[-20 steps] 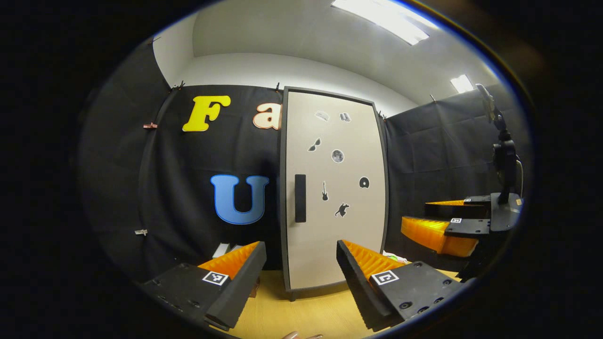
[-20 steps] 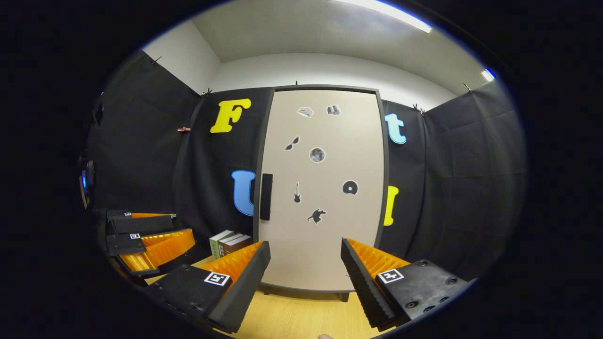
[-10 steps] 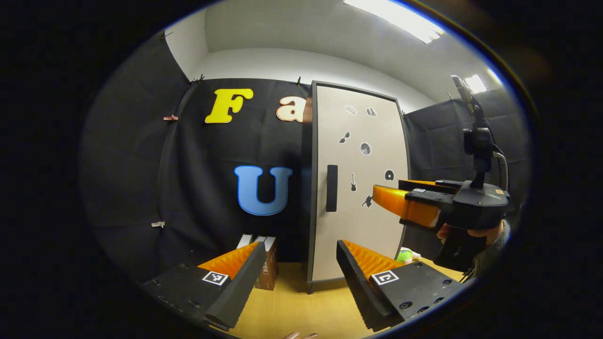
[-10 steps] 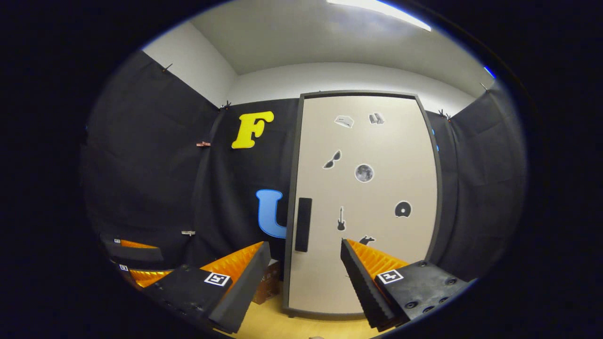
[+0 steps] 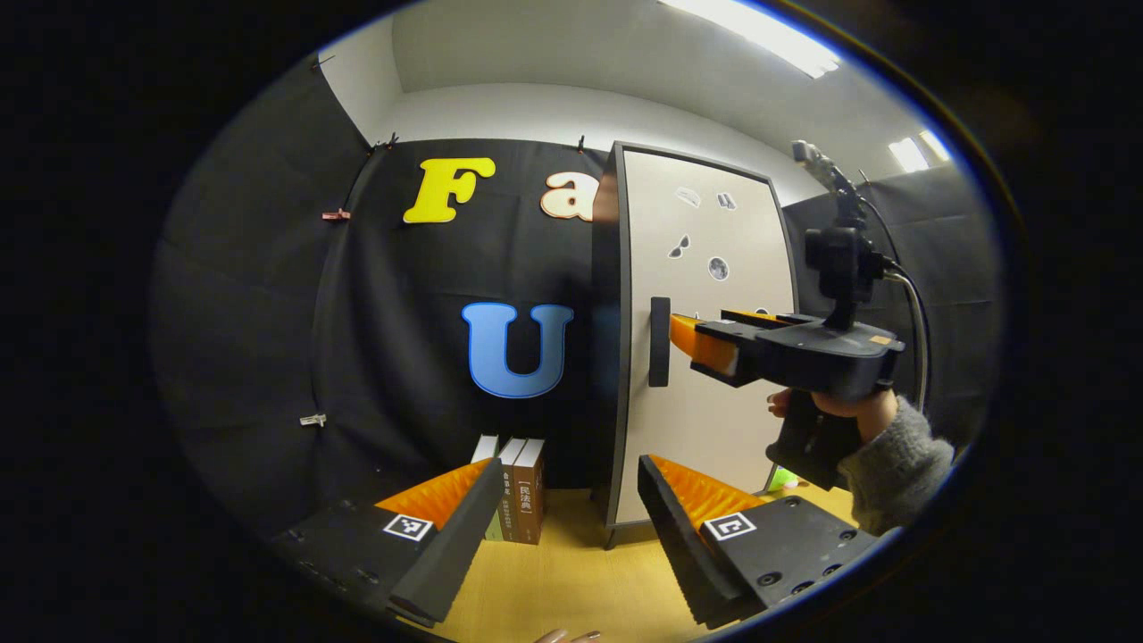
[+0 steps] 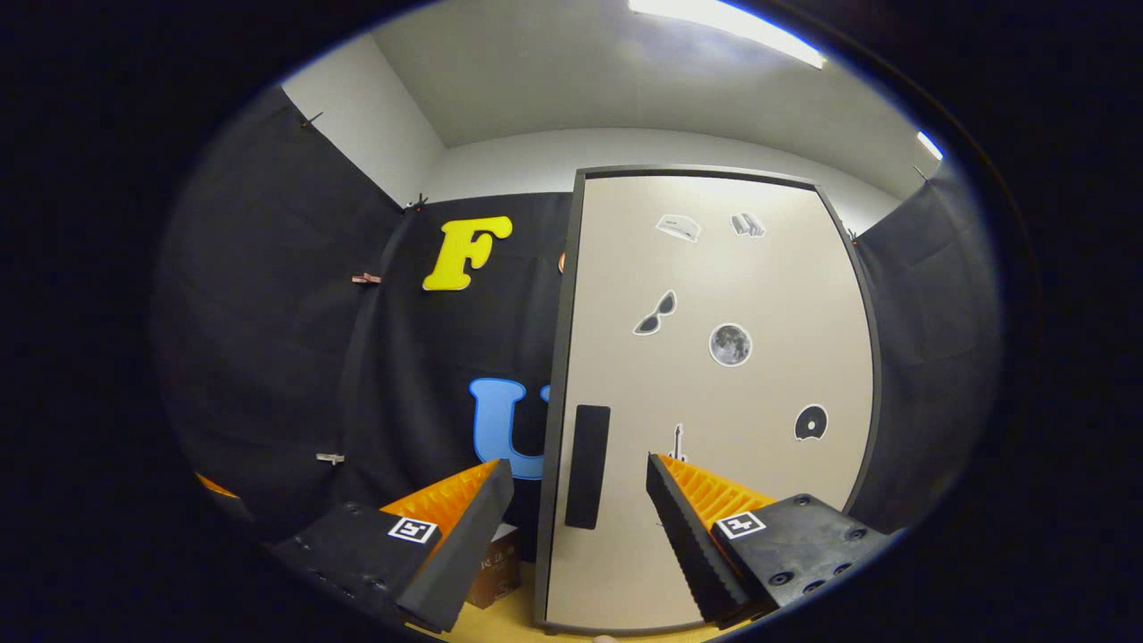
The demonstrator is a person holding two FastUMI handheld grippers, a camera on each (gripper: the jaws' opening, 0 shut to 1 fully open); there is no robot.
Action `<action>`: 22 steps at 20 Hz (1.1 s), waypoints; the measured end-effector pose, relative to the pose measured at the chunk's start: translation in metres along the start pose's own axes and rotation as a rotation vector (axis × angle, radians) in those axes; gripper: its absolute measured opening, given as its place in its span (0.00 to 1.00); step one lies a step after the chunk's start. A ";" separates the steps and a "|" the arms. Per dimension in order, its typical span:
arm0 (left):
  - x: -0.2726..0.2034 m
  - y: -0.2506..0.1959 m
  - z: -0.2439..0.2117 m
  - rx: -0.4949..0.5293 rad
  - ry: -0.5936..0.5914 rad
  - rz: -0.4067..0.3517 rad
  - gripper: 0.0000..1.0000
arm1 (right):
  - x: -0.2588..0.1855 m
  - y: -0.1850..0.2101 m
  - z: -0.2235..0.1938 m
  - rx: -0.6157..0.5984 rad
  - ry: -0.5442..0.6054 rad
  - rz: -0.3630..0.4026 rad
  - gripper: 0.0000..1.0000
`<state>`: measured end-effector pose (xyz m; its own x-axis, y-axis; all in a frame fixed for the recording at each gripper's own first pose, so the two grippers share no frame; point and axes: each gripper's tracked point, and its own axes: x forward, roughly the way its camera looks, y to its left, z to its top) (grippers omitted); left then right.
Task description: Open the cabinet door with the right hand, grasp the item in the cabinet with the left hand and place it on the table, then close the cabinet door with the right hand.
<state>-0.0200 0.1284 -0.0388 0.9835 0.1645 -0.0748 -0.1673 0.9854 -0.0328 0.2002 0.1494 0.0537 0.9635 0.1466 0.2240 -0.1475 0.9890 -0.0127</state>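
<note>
The cabinet (image 5: 714,393) stands on the wooden table (image 5: 571,580) with its beige door (image 6: 732,500) shut, so whatever is inside is hidden. A dark vertical handle (image 5: 659,341) sits at the door's left edge. In the left gripper view my right gripper (image 5: 692,329), held by a hand in a grey sleeve (image 5: 893,455), has its tips just short of the handle. In the right gripper view the handle (image 6: 587,464) lies between the spread fingers of the open right gripper (image 6: 579,487). My left gripper (image 5: 567,500) is open and holds nothing, low in front of the cabinet.
Three upright books (image 5: 513,487) stand on the table left of the cabinet, and a brown book (image 6: 496,563) shows low in the right gripper view. A small green object (image 5: 784,478) lies behind the right hand. Black cloth walls enclose the booth.
The right gripper has moved forward and left, up to the door handle. The left gripper has drawn left, bringing the books and the cabinet's side into view. The door stays shut.
</note>
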 end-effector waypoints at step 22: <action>-0.010 0.043 -0.013 0.005 0.049 0.091 0.95 | 0.092 -0.009 -0.083 0.066 0.126 -0.123 0.39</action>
<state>-0.0385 0.1689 -0.0528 0.9598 0.2506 -0.1261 -0.2549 0.9668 -0.0186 0.3090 0.1558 -0.0064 0.9949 0.0298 0.0964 -0.0369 0.9967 0.0725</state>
